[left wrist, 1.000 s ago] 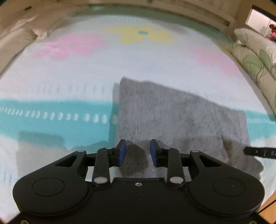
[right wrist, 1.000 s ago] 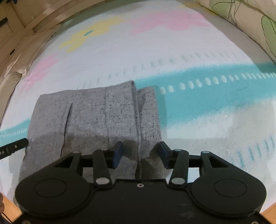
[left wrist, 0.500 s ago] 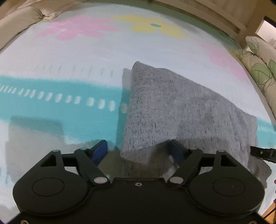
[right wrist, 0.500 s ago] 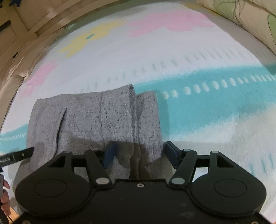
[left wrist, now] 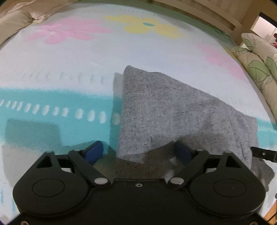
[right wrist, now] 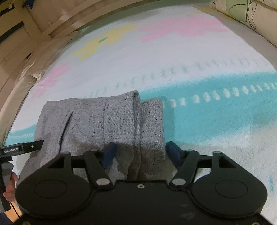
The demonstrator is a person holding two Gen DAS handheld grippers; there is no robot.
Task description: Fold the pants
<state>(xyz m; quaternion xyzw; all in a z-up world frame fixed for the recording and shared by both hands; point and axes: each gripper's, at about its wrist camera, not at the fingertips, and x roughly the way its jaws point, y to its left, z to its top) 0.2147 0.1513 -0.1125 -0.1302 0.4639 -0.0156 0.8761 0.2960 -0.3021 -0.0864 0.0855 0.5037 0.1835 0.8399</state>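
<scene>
Folded grey pants [left wrist: 173, 107] lie on a blanket [left wrist: 69, 60] with flowers and a teal stripe. My left gripper [left wrist: 138, 152] is open wide over their near left corner: the left pad sits above the blanket, the right pad above the cloth. In the right wrist view the pants [right wrist: 103, 121] show a layered folded end on the right. My right gripper [right wrist: 141, 152] stands open wide, straddling that end at the near edge. Neither gripper's pads press on the cloth. Each gripper's tip shows in the other view, the right gripper [left wrist: 263, 153] and the left gripper [right wrist: 22, 148].
Leaf-print pillows [left wrist: 256, 65] line the right side of the bed. A beige cushion [left wrist: 13, 20] lies at the far left, with a wooden bed frame [left wrist: 207, 13] behind. A person's hand [right wrist: 10, 183] holds the left gripper's handle.
Both grippers' jaws have spread from partly open to wide. Both have sunk closer to the pants' near edge. The pants lie where they were.
</scene>
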